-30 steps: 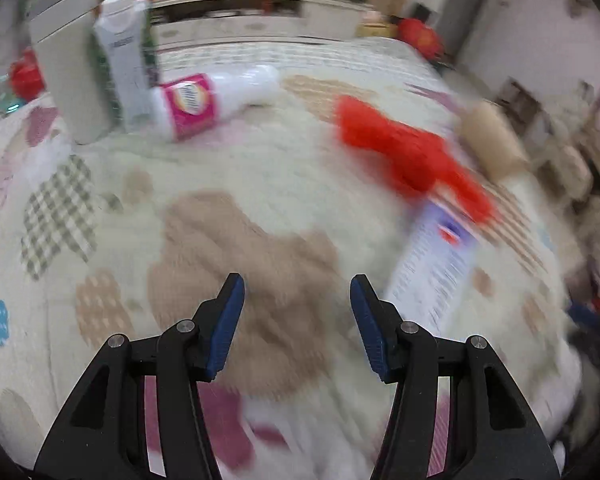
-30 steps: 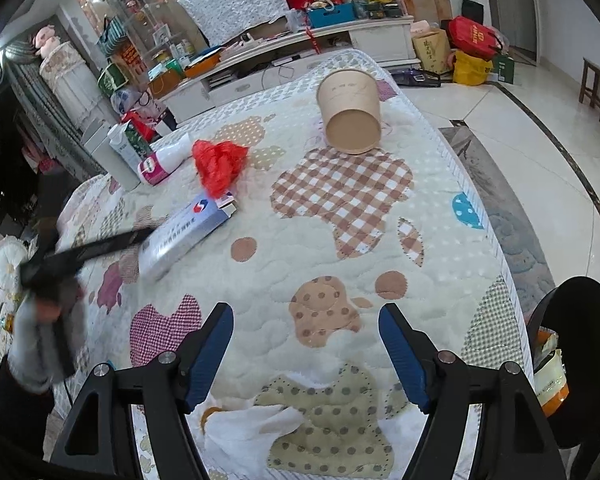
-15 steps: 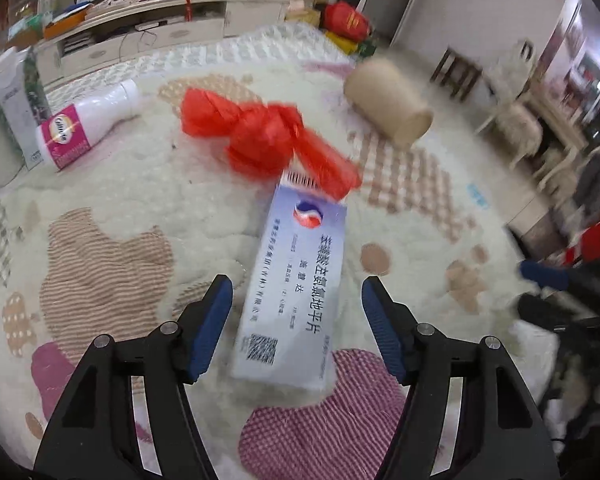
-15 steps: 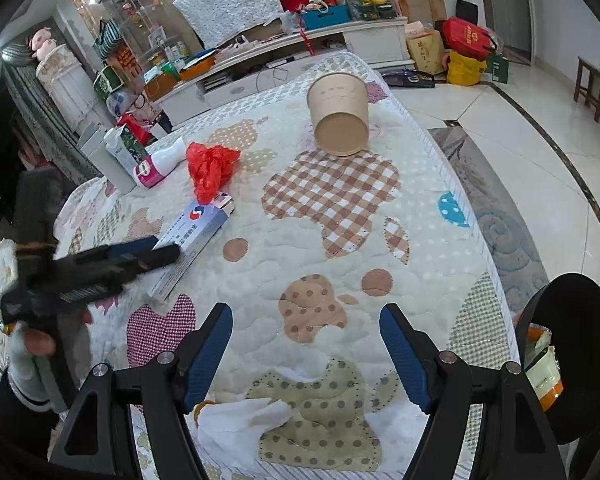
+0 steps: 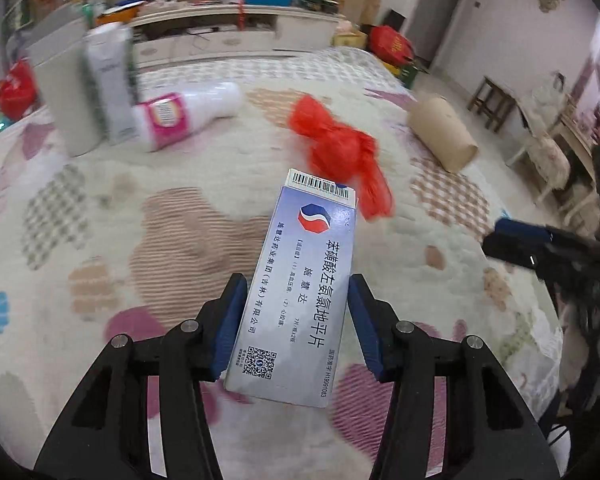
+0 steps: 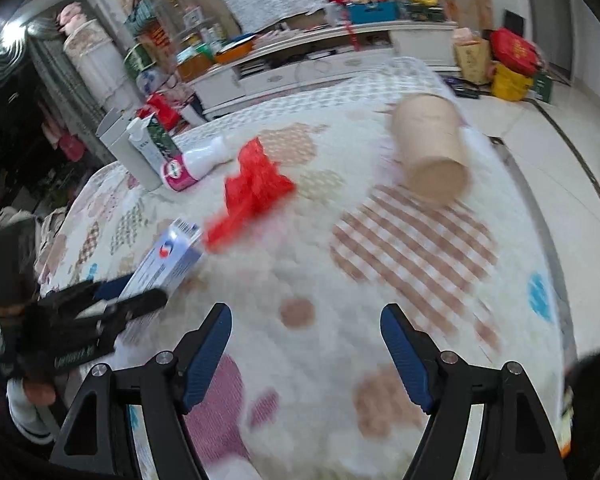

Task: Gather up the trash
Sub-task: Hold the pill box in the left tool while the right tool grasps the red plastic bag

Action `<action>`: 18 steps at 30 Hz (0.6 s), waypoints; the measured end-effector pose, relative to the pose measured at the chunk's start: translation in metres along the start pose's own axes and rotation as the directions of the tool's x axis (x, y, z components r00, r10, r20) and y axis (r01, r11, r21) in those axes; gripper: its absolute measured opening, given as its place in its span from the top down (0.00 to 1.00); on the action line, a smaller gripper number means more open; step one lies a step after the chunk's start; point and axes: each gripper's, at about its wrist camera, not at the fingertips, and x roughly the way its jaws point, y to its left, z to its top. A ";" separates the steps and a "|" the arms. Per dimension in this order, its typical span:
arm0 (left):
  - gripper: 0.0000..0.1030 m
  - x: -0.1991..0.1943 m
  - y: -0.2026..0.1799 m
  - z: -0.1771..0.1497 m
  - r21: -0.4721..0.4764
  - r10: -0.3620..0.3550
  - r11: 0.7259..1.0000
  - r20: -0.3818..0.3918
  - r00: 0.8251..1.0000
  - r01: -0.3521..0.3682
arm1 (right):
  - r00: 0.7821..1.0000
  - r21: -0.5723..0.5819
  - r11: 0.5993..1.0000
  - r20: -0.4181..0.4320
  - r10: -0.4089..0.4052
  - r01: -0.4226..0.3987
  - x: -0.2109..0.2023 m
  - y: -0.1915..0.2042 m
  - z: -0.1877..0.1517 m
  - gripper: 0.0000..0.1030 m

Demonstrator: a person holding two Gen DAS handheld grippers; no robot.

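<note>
A long blue-and-white medicine box (image 5: pixel 306 276) lies on the patterned quilt (image 5: pixel 100 216), between the fingers of my left gripper (image 5: pixel 298 308). The jaws stand close to the box's sides; whether they touch it I cannot tell. In the right wrist view the box (image 6: pixel 168 258) and the left gripper (image 6: pixel 116 300) show at the left. A crumpled red plastic bag (image 5: pixel 340 148) lies just beyond the box. My right gripper (image 6: pixel 306 332) is open and empty above the quilt, to the right of the box.
A brown paper cup (image 5: pixel 440 134) lies on its side at the right. A white bottle with a pink label (image 5: pixel 188 114), a white-and-green carton (image 5: pixel 110 76) and a grey box (image 5: pixel 62 92) are at the far left. A white TV cabinet (image 6: pixel 320 64) stands behind.
My left gripper has moved forward over the medicine box and its jaws now straddle it. My right gripper has swung forward over the quilt; the black bin is out of its view.
</note>
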 end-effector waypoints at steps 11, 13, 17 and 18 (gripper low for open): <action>0.51 -0.004 0.046 -0.001 -0.109 0.027 0.994 0.051 0.998 -0.021 | 0.998 0.005 1.000 -0.067 -0.001 0.001 0.091 0.042 0.079 0.27; 0.51 -0.003 0.048 -0.002 -0.122 0.019 0.992 0.055 0.998 -0.012 | 0.995 0.017 1.000 -0.102 -0.016 0.018 0.110 0.039 0.086 0.33; 0.51 -0.005 0.048 -0.004 -0.127 0.013 0.992 0.064 0.998 -0.005 | 0.996 -0.001 0.999 -0.072 -0.046 0.046 0.115 0.037 0.084 0.64; 0.51 -0.006 0.047 -0.005 -0.125 0.013 0.992 0.066 0.998 -0.005 | 0.997 0.006 1.000 -0.080 -0.018 0.018 0.110 0.035 0.080 0.64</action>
